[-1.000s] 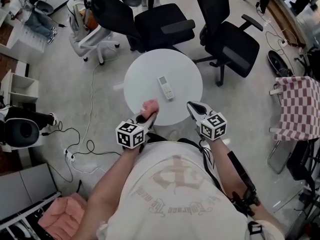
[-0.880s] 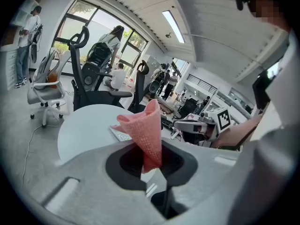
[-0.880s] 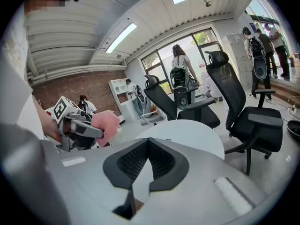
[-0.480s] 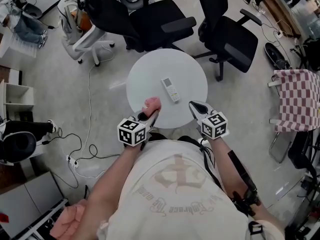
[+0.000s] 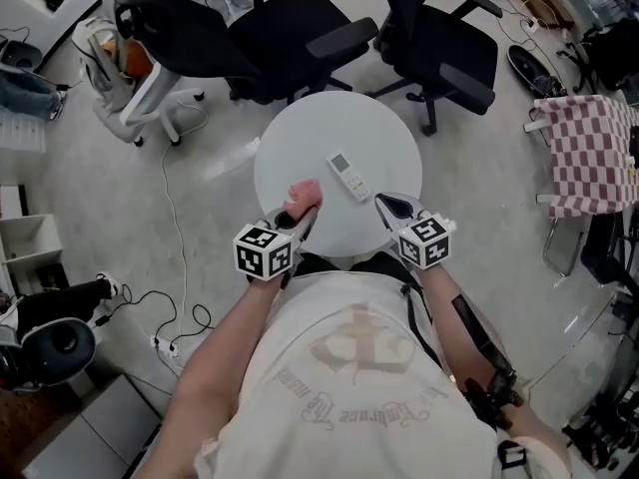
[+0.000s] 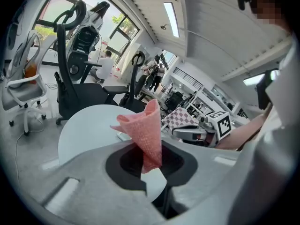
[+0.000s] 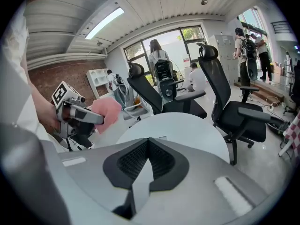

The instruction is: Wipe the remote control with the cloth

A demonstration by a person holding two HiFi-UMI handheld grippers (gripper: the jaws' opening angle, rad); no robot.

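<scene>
Closest to us, our pale printed shirt [image 5: 349, 377] filled the bottom of the head view, with both forearms reaching forward from it. Our left gripper [image 5: 297, 220] was clenched on the pink cloth [image 5: 304, 197]. In the left gripper view the cloth stood up between the jaws as a crumpled cone, pinched at its lower end. It hung over the near edge of the round white table [image 5: 300, 143]; whether it touched the top we could not tell.

Our right gripper [image 5: 390, 207] sat over the same near edge, off to the right. Its jaws were pressed together with nothing between them, the ribbed pads meeting in the right gripper view. The two grippers were apart, with bare tabletop between them.

Just beyond them lay the remote control [image 5: 349, 176], white and flat on the table. It lay on a diagonal, with its near end toward the right gripper. Neither the cloth nor either gripper touched it.

Past the table stood two black office chairs, one behind its far left [image 5: 290, 28] and one behind its far right [image 5: 439, 38]. A white chair [image 5: 140, 78] stood further left. A cable [image 5: 170, 267] trailed across the grey floor on the left. Far to the right, a red-and-white checked fabric [image 5: 591, 153] was draped over a frame.
</scene>
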